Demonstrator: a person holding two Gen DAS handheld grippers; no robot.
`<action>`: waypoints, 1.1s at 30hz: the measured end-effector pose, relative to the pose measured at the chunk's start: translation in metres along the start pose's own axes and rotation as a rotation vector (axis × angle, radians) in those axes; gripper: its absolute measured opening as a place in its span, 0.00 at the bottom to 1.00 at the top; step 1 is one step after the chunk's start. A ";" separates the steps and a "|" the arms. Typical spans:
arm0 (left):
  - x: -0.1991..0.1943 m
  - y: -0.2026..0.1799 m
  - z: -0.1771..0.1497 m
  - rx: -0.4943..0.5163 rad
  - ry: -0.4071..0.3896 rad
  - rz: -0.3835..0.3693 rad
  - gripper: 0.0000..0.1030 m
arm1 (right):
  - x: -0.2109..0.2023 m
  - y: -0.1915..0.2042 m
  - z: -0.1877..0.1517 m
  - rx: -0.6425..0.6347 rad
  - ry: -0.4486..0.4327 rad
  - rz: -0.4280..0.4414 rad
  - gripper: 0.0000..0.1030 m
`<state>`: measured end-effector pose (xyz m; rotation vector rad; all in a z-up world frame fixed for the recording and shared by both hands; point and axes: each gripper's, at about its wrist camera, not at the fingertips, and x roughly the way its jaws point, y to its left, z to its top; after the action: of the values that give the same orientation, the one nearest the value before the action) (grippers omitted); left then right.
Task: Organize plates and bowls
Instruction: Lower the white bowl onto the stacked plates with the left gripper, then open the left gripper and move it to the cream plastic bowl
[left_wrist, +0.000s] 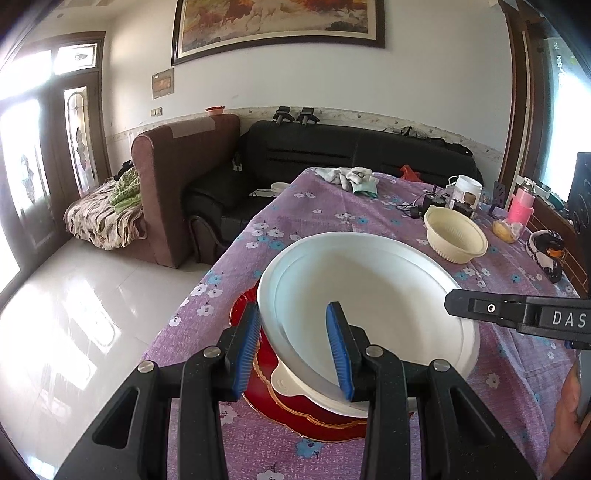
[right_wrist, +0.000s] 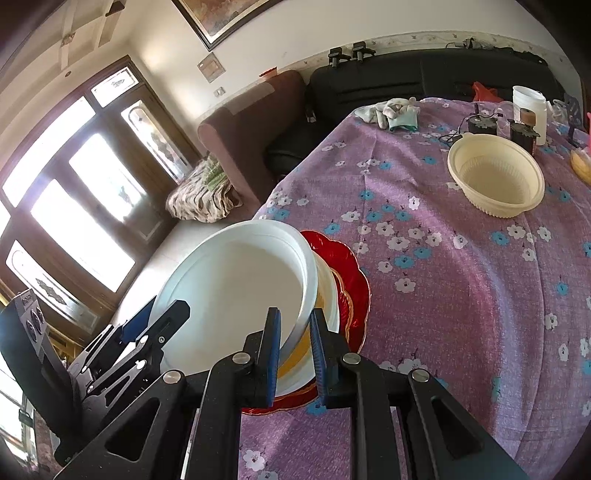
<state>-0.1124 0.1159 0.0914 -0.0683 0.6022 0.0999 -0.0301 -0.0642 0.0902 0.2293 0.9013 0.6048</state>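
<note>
Both grippers, left gripper (left_wrist: 295, 343) and right gripper (right_wrist: 293, 350), pinch the white bowl's (left_wrist: 369, 291) rim, probably firmly, above the red plate (right_wrist: 354, 280) near the table's (right_wrist: 443, 295) left edge; lower level, centred.

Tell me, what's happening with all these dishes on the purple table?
A person holding a clamp tool in each hand is tidying dishes. Both tools, the left gripper and the right gripper, grip opposite sides of a big white bowl, held tilted over a stack: a white dish on a red plate. A cream bowl sits apart, farther back on the tablecloth.
</note>
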 end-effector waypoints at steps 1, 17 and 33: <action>0.001 0.000 0.000 0.000 0.001 0.000 0.34 | 0.001 0.000 0.000 0.000 0.002 -0.001 0.18; 0.002 0.006 -0.002 -0.004 -0.007 0.011 0.47 | 0.001 -0.002 -0.001 -0.002 -0.010 0.011 0.23; -0.023 -0.004 0.002 0.025 -0.082 0.060 0.64 | -0.023 -0.004 -0.007 0.001 -0.048 0.025 0.28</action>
<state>-0.1295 0.1103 0.1068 -0.0219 0.5238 0.1524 -0.0445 -0.0813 0.0989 0.2553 0.8538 0.6198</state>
